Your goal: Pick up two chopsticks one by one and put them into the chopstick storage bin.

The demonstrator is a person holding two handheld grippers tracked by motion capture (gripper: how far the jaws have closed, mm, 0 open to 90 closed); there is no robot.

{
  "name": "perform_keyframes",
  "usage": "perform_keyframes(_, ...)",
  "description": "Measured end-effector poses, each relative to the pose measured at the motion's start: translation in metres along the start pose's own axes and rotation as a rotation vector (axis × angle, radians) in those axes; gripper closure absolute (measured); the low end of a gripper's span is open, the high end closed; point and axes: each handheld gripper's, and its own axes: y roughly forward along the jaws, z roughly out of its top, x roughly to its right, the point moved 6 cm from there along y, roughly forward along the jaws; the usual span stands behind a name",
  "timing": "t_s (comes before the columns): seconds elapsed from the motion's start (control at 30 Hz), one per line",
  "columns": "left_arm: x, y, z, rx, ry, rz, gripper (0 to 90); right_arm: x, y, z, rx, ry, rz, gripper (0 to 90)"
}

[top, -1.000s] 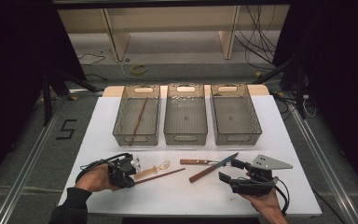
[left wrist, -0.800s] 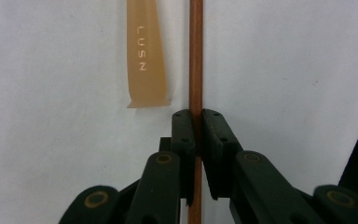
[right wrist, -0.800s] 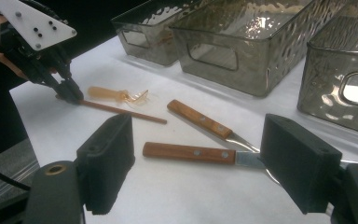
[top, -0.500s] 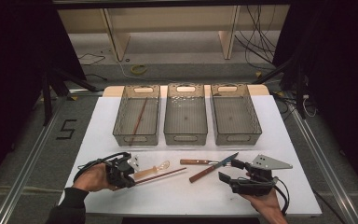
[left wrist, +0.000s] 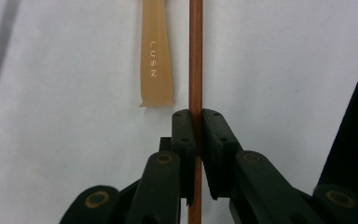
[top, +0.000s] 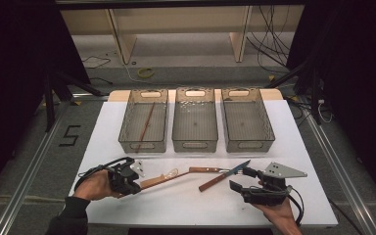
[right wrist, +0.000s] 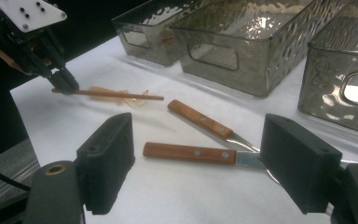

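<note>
My left gripper (top: 133,185) sits at the near left of the white table, shut on a thin brown chopstick (top: 154,181). In the left gripper view the black jaws pinch the chopstick (left wrist: 196,70), which runs straight ahead beside an amber spoon handle (left wrist: 156,60). The right gripper view shows the left gripper (right wrist: 67,86) holding the chopstick (right wrist: 116,94) level over the clear amber spoon (right wrist: 137,99). My right gripper (top: 240,178) rests at the near right, open. Its wide jaws (right wrist: 200,154) stand either side of a wooden-handled knife (right wrist: 191,153). A second knife (right wrist: 198,119) lies just beyond.
Three grey see-through bins stand in a row at the back: left (top: 127,132), middle (top: 195,144), right (top: 269,132). Another chopstick (top: 147,122) lies in the left bin. The two knives (top: 215,182) cross near the table's middle. Dark floor surrounds the table.
The chopstick's far end has shifted slightly toward the knives with the left gripper on it. The right gripper has stayed still.
</note>
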Motion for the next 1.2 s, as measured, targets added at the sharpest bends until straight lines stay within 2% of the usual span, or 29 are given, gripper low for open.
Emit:
perform_keyframes(0.17, -0.002, -0.005, 0.001, 0.027, -0.004, 0.007, 83.2, 0.000, 0.000, 0.000, -0.002, -0.001, 0.001, 26.6)
perform_keyframes(0.27, -0.004, -0.009, 0.004, 0.069, -0.029, 0.014, 83.2, 0.000, 0.000, 0.000, -0.003, 0.002, 0.001, 26.6)
perform_keyframes(0.47, -0.008, -0.012, 0.009, 0.118, -0.073, 0.034, 83.2, 0.000, 0.000, 0.000, -0.001, 0.002, 0.000, 26.6)
perform_keyframes(0.6, -0.011, -0.014, 0.010, 0.145, -0.088, 0.055, 83.2, 0.000, 0.000, 0.000, -0.001, 0.002, 0.000, 26.6)
perform_keyframes(0.9, -0.020, -0.024, 0.015, 0.233, -0.171, 0.102, 83.2, 0.000, 0.000, 0.000, 0.000, 0.004, 0.000, 26.7)
perform_keyframes(1.2, -0.027, -0.029, 0.018, 0.284, -0.226, 0.138, 83.2, 0.000, 0.000, 0.000, -0.003, 0.003, 0.001, 26.6)
